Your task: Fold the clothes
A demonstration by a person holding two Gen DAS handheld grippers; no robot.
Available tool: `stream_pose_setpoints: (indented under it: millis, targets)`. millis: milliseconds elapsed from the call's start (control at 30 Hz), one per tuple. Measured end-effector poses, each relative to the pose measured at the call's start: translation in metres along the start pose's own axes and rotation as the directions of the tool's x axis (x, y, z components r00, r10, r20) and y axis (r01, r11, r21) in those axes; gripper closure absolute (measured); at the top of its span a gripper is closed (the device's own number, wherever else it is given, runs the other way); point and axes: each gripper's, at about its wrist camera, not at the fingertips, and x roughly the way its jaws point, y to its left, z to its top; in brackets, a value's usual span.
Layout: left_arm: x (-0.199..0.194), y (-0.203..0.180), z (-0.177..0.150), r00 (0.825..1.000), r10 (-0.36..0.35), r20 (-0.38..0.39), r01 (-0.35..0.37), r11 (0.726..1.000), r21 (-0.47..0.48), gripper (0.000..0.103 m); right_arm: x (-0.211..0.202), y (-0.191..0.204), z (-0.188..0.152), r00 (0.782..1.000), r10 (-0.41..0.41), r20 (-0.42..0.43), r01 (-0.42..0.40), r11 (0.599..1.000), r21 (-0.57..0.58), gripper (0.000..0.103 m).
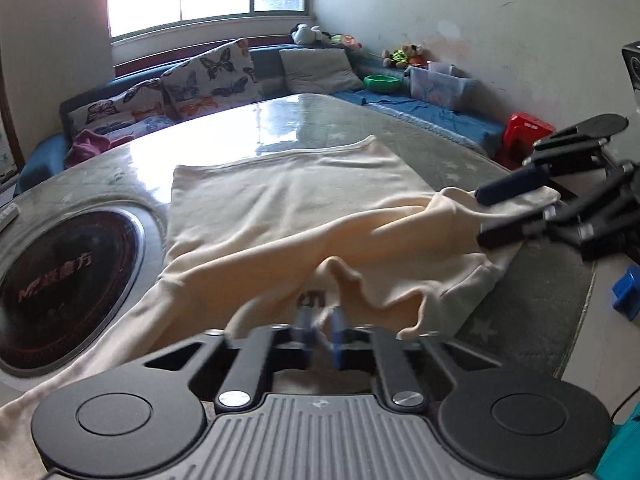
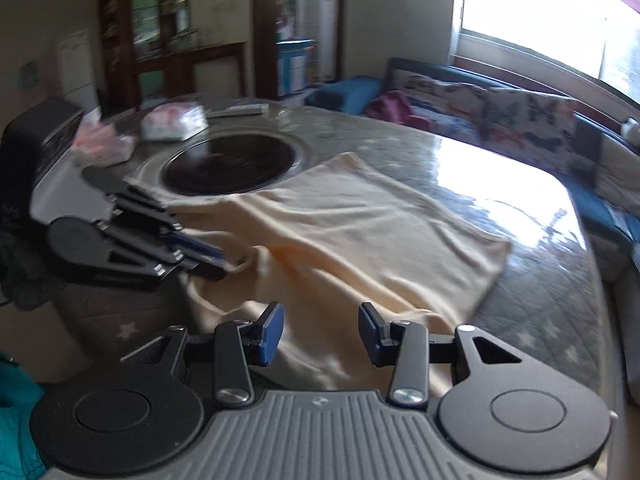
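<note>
A cream garment [image 1: 280, 200] lies spread on the glossy grey table [image 1: 288, 120], its near part bunched into folds. At the bottom of the left wrist view my left gripper [image 1: 322, 328] is shut, pinching a raised fold of the garment. The right wrist view shows the left gripper [image 2: 222, 260] gripping the garment [image 2: 360, 232] at its left edge. My right gripper [image 2: 322, 334] is open, its blue pads [image 2: 272, 332] wide apart over the near hem. From the left wrist view, the right gripper [image 1: 480, 218] straddles a lifted corner of the fabric without closing.
A round dark hotplate [image 1: 60, 292] is set into the table left of the garment. Plastic-wrapped packets [image 2: 174, 120] sit beyond the hotplate [image 2: 230, 166]. A sofa with butterfly cushions [image 1: 208, 80] runs behind the table. A red stool [image 1: 528, 128] stands at the right.
</note>
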Motion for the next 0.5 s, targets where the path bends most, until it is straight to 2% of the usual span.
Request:
stream_pose_setpoints:
  millis: [100, 200, 400, 500]
  targets:
    - [-0.026, -0.002, -0.001, 0.997, -0.051, 0.051, 0.051, 0.999, 0.001, 0.099, 0.006, 0.007, -0.002, 1.0, 0.019, -0.017, -0.019, 1.0, -0.018, 0.063]
    - [-0.046, -0.007, -0.01, 0.995, -0.08, 0.062, 0.077, 0.995, 0.057, 0.099, 0.011, 0.015, -0.003, 0.999, 0.037, -0.035, -0.038, 0.999, -0.035, 0.063]
    - [-0.046, -0.006, -0.028, 0.992, -0.129, 0.002, 0.128, 0.987, 0.092, 0.099, 0.023, 0.029, -0.006, 0.995, 0.072, -0.071, -0.077, 0.995, -0.069, 0.065]
    - [-0.05, -0.004, -0.024, 0.992, -0.124, 0.022, 0.122, 0.988, 0.095, 0.096, 0.028, 0.036, -0.008, 0.992, 0.089, -0.09, -0.096, 0.992, -0.085, 0.07]
